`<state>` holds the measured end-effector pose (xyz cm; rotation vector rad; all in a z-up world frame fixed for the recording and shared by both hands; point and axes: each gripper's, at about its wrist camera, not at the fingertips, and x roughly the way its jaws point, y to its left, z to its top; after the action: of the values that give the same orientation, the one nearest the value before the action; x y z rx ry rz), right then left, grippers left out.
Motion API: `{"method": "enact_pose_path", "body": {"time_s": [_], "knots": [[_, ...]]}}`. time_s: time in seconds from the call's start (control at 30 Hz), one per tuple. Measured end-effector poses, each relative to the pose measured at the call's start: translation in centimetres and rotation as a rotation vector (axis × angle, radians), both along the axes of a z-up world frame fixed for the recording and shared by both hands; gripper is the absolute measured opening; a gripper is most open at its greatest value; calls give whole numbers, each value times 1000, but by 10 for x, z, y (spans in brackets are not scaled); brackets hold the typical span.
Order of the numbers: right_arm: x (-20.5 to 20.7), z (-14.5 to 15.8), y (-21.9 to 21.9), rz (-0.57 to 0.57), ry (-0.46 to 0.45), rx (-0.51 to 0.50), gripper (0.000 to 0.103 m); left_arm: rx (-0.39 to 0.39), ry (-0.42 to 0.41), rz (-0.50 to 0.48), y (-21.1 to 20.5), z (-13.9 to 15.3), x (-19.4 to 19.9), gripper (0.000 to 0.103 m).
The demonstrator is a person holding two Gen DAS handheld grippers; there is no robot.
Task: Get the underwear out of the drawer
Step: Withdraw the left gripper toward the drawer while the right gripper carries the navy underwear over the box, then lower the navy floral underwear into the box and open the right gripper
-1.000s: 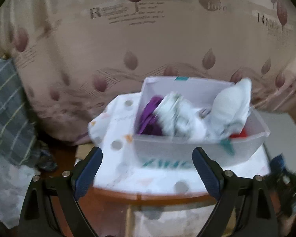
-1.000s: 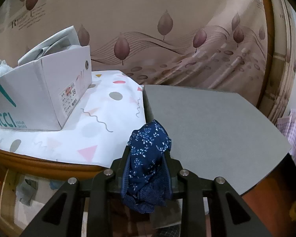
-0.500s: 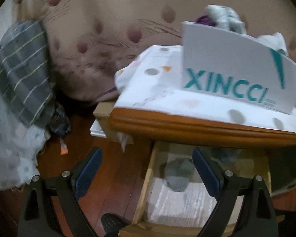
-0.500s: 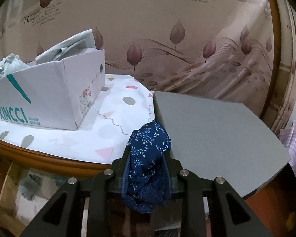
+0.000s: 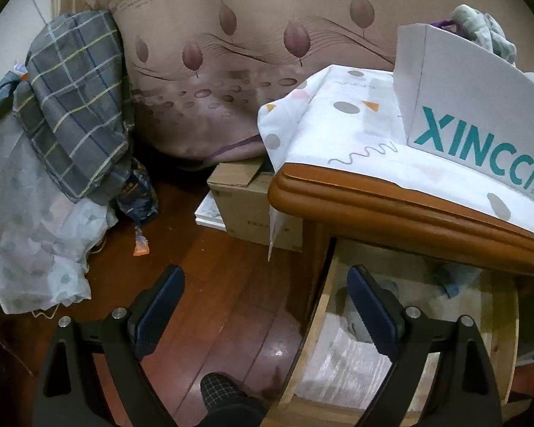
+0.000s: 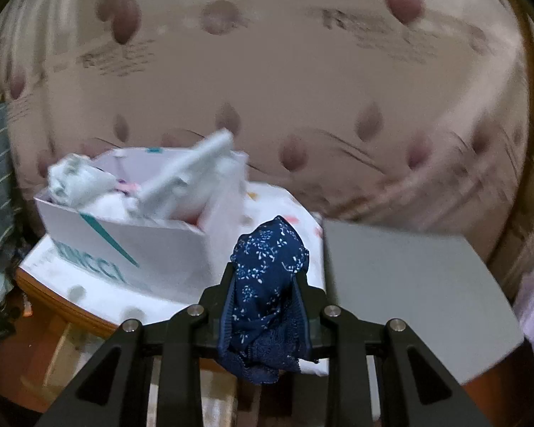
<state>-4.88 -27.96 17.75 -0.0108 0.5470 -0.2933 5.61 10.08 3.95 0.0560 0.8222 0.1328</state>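
My right gripper is shut on navy floral underwear, which bulges above the fingers and hangs below them, in front of the white XINCCI box on the table. My left gripper is open and empty, low beside the table's left corner, straddling the left wall of the open wooden drawer. Inside the drawer lie a grey garment, partly behind my right finger, and a bluish one further back under the table edge. The box is full of clothes.
A patterned white cloth covers the wooden table. A grey board lies on its right part. A cardboard box sits on the floor by the table. Plaid and sheer fabrics pile at left. A curtain hangs behind. A person's foot is at bottom.
My left gripper dropped from box height to beside the open drawer, swinging left. My right gripper rose with the navy underwear, so the box's inside now shows.
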Motion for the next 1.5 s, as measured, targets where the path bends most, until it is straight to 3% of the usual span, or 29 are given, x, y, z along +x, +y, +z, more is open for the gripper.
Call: {"method": "enact_pose_path", "body": {"time_s": [0.13,0.3,0.53,0.73,1.0,1.23,1.5], "knots": [[21,19,25,57,-7,-2,29,20,-7,2,-1,0,0,91],[53,36,47,117,15,26,29,-23,14,11,5,-1,2,91],[107,41,68,144,89,-9,29,-95,32,42,18,-3,7,91],[148,36,86,154,140,-66,29,-165,58,77,30,-5,15,91],[201,14,100,180,247,-91,29,-171,40,101,39,-1,15,91],[223,-9,102,184,291,-50,31,-172,43,118,49,-2,16,91],[217,-15,106,160,275,-70,68,-168,51,110,49,-4,17,91]]}}
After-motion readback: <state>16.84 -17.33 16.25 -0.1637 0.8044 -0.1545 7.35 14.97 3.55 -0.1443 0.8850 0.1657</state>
